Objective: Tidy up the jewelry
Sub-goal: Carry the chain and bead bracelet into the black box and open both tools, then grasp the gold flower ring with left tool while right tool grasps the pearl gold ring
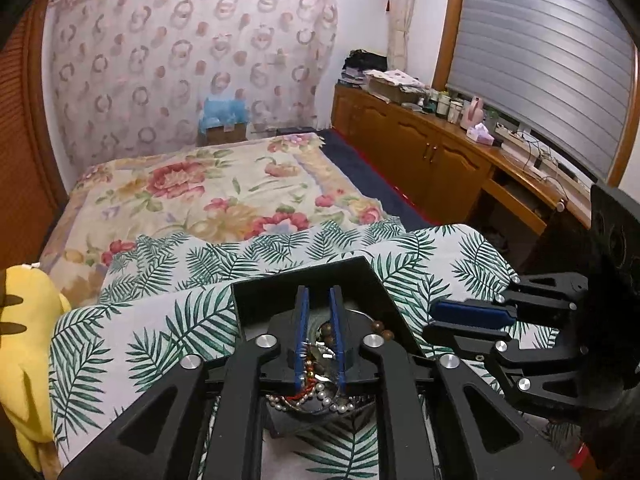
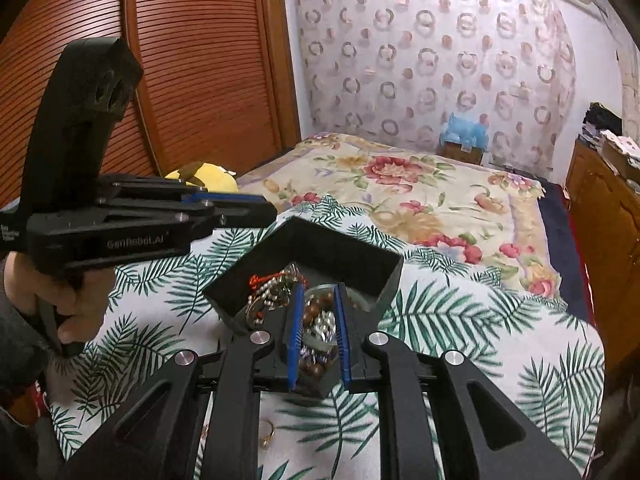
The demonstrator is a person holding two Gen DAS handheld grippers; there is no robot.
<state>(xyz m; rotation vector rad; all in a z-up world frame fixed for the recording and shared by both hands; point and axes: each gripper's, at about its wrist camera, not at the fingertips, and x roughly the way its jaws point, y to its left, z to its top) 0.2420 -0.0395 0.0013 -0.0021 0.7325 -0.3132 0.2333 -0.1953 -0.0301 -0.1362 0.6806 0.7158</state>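
Sorting step in hand — black box [image 2: 344, 264] of tangled jewelry [image 2: 280, 284] at frame centre, left gripper [image 1: 319, 332] and right gripper [image 2: 316, 320] both narrow, gripping nothing visible — next: single out one strand.

The black box [image 2: 320, 256] sits open on top, so a claw can go in from above. Its tall walls block the far sides. Beads and chains [image 2: 316, 320] fill the bottom. The left claw [image 2: 256, 206] hangs just beside the box. The leafy cloth [image 2: 480, 320] around it is mostly bare, but a small ring [image 2: 267, 434] lies near.
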